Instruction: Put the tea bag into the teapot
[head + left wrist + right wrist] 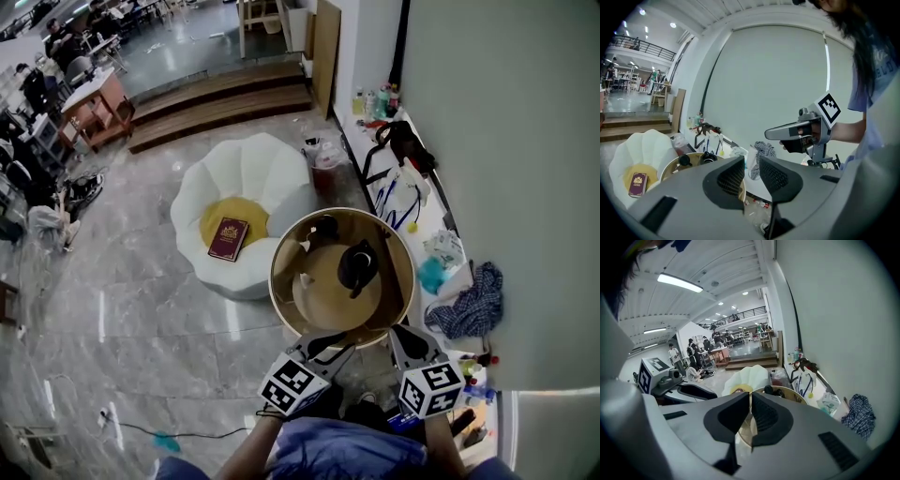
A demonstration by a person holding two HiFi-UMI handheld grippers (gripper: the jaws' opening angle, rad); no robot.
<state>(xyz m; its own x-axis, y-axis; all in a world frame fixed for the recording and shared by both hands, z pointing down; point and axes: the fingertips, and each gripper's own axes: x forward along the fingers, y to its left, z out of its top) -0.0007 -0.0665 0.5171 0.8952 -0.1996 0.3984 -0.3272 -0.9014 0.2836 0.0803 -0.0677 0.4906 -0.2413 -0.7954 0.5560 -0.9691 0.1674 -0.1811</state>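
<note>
Left gripper [751,173]: fingers [774,177] released, empty
Right gripper [750,412]: fingers [766,416] clenched, empty
Teapot [357,265]: near tabletop [281,291] centre
Grippers: tabletop's 6 o'clock edge

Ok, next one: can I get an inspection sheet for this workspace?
Surface: round wooden tray, mostly bare.
Job's things: black teapot on the tray; tea bag not made out.
Clutter: bottles, black bag, checked cloth on the wall ledge.
Grippers: left gripper tongs slightly apart, empty; right gripper tongs all but together, empty.
Cables: thin cable on the floor.
Surroundings: white petal seat with red book; people far off.
</note>
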